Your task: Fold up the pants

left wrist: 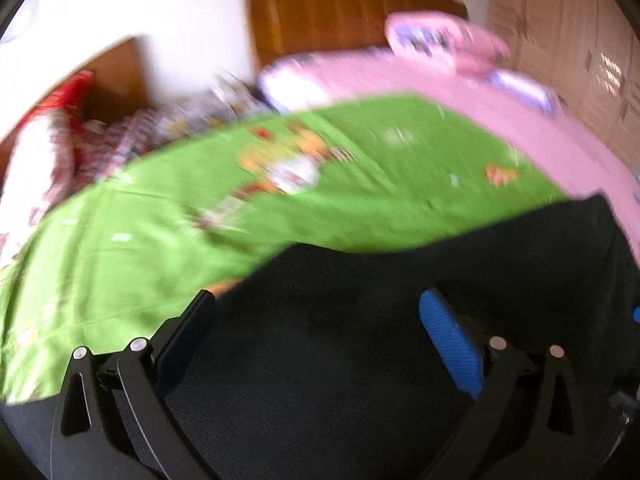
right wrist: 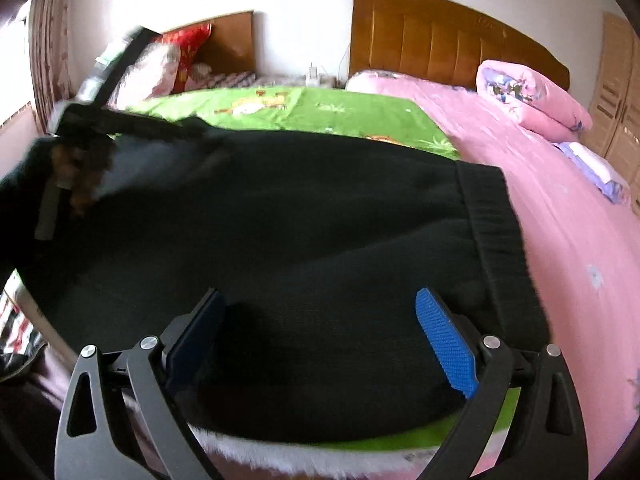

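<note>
Black pants [right wrist: 300, 216] lie spread on a bed, over a green printed sheet [right wrist: 320, 114]. Their ribbed waistband [right wrist: 496, 216] runs along the right side in the right wrist view. My right gripper [right wrist: 320, 304] hovers over the near part of the pants, jaws wide apart, nothing between them. In the blurred left wrist view the pants [left wrist: 400, 320] fill the lower half, and my left gripper [left wrist: 316, 304] is open above them. The right wrist view also shows the left gripper [right wrist: 96, 120] at the far left over the pants' far edge, motion-blurred, with a person's hand behind it.
The pink bedsheet [right wrist: 540, 216] extends to the right, with a folded pink quilt [right wrist: 528, 96] and a small folded cloth [right wrist: 592, 168] near the wooden headboard [right wrist: 440, 36]. A second bed with red pillows [right wrist: 188, 52] is at the back left. A wardrobe [right wrist: 620, 92] stands at the right.
</note>
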Motion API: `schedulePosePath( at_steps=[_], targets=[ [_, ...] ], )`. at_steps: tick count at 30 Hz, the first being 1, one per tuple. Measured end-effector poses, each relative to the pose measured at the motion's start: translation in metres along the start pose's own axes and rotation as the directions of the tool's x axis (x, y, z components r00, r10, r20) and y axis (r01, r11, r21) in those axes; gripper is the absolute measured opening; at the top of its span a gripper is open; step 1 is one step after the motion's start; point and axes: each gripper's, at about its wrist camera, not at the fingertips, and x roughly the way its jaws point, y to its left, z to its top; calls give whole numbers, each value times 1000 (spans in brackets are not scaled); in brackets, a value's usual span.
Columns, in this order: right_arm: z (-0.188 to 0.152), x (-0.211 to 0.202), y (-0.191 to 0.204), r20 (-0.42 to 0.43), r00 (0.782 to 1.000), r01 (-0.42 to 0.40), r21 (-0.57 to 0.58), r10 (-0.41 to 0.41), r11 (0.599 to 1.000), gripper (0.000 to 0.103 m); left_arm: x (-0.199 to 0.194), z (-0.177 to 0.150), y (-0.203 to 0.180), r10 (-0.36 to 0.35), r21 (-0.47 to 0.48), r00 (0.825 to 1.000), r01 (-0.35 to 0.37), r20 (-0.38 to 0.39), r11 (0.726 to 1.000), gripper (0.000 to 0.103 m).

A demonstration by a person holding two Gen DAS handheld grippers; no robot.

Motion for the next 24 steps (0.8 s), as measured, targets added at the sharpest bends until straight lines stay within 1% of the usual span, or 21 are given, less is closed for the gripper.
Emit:
schedulePosePath(
  at_steps=[1, 3, 5, 6, 8, 10, 12, 13, 14, 15, 16, 17, 18, 19, 20, 21, 22, 24],
  targets=[
    [1, -3, -2, -3, 999, 33, -1, -33, 999, 93, -26, -7, 14, -10, -30, 999, 12, 47, 999, 101],
    [0, -9, -3, 11, 998, 65, 13, -65, 998, 93, -63, -25, 39, -3, -66, 997, 8, 76, 998, 101],
    [0, -16, 0, 49, 998, 43, 46, -45, 998, 93, -101, -56, 72, 32, -126, 995, -20, 95, 992, 102],
    [0, -19, 5, 71, 997, 24, 56, -28, 998, 93, -114, -72, 88, 44, -168, 995, -28, 91, 985, 102],
    [7, -20, 21, 107, 994, -18, 50, 12, 999, 93, -134, -112, 123, 61, -248, 997, -48, 44, 968, 102],
    [20, -15, 47, 111, 990, -89, 11, 88, 996, 93, -139, -142, 150, 91, -293, 996, -87, 2, 952, 102],
    [35, -14, 86, 95, 982, -158, -57, 163, 986, 93, -136, -167, 180, 116, -361, 991, -130, -60, 923, 101],
    [42, -14, 106, 94, 977, -182, -100, 191, 978, 93, -135, -179, 200, 101, -426, 992, -124, -76, 896, 101],
    [48, -15, 125, 92, 970, -210, -144, 224, 967, 93, -137, -188, 214, 59, -477, 997, -78, -54, 875, 101],
    [55, -13, 152, 71, 959, -257, -201, 276, 945, 93, -142, -193, 225, 10, -501, 1000, -6, 5, 865, 101],
    [58, -11, 167, 50, 953, -280, -230, 299, 932, 93, -143, -194, 230, -16, -505, 1000, 17, 7, 863, 101],
    [60, -9, 184, 24, 950, -296, -263, 313, 918, 93, -144, -192, 232, -28, -496, 1000, 22, -3, 868, 101],
    [63, -6, 208, -2, 946, -308, -312, 324, 899, 93, -147, -190, 232, -23, -494, 1000, 13, -14, 869, 101],
    [65, -6, 221, -11, 942, -319, -343, 336, 884, 93, -153, -188, 234, 2, -502, 1000, -7, -12, 865, 101],
    [67, -7, 236, -21, 935, -336, -375, 355, 864, 93, -163, -184, 237, 15, -504, 1000, -1, 24, 864, 101],
    [70, -8, 248, -28, 928, -352, -393, 371, 850, 93, -166, -179, 239, 13, -498, 999, 11, 45, 867, 101],
    [74, -7, 260, -36, 917, -377, -412, 398, 830, 93, -170, -174, 245, 15, -493, 998, 15, 56, 870, 101],
    [85, -3, 286, -57, 895, -421, -437, 443, 795, 93, -163, -171, 256, 33, -496, 999, -14, 30, 868, 101]
  ],
)
